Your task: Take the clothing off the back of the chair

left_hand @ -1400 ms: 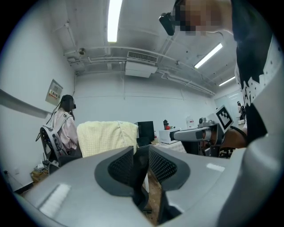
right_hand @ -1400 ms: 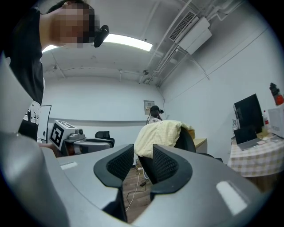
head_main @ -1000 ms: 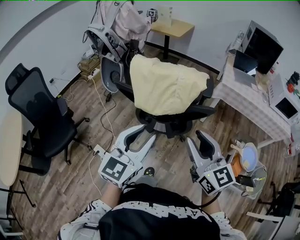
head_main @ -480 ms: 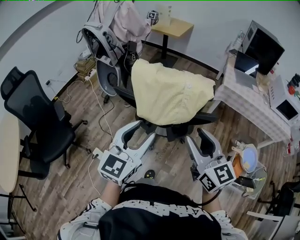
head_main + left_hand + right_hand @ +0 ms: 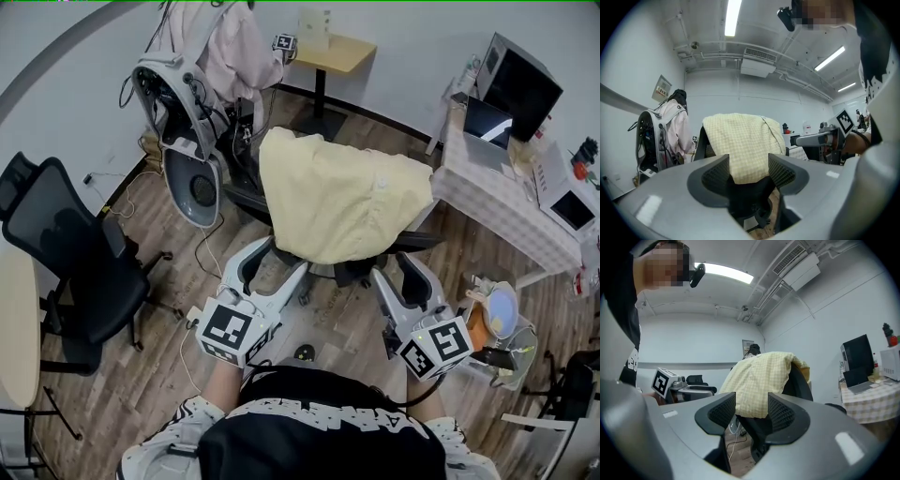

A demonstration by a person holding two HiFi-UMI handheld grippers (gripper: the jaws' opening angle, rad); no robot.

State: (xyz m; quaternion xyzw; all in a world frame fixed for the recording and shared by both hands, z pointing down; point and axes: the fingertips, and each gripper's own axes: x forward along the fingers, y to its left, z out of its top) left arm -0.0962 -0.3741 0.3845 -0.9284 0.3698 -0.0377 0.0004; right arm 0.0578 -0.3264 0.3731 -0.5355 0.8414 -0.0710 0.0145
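A pale yellow checked garment [image 5: 342, 197] hangs over the back of a black office chair [image 5: 352, 267], straight ahead of me. My left gripper [image 5: 267, 269] points level at the chair's back, just short of the garment's lower hem. Its jaws are opening, with nothing between them. My right gripper [image 5: 398, 281] is level beside it, under the garment's right corner, also opening and empty. In the left gripper view the garment [image 5: 740, 140] shows beyond the gap of the left gripper [image 5: 748, 171]. In the right gripper view the garment [image 5: 757, 378] shows past the right gripper [image 5: 751, 411].
A second black chair [image 5: 66, 244] stands at the left. A white machine [image 5: 183, 122] with a pink garment [image 5: 234, 47] over it is behind the chair, and cables [image 5: 202, 244] trail on the floor. A cloth-covered table [image 5: 497, 202] with a laptop and a stool [image 5: 497, 319] are at the right.
Both grippers have moved forward toward the chair, and their jaws have spread wider. The chair and garment now appear closer in the head view.
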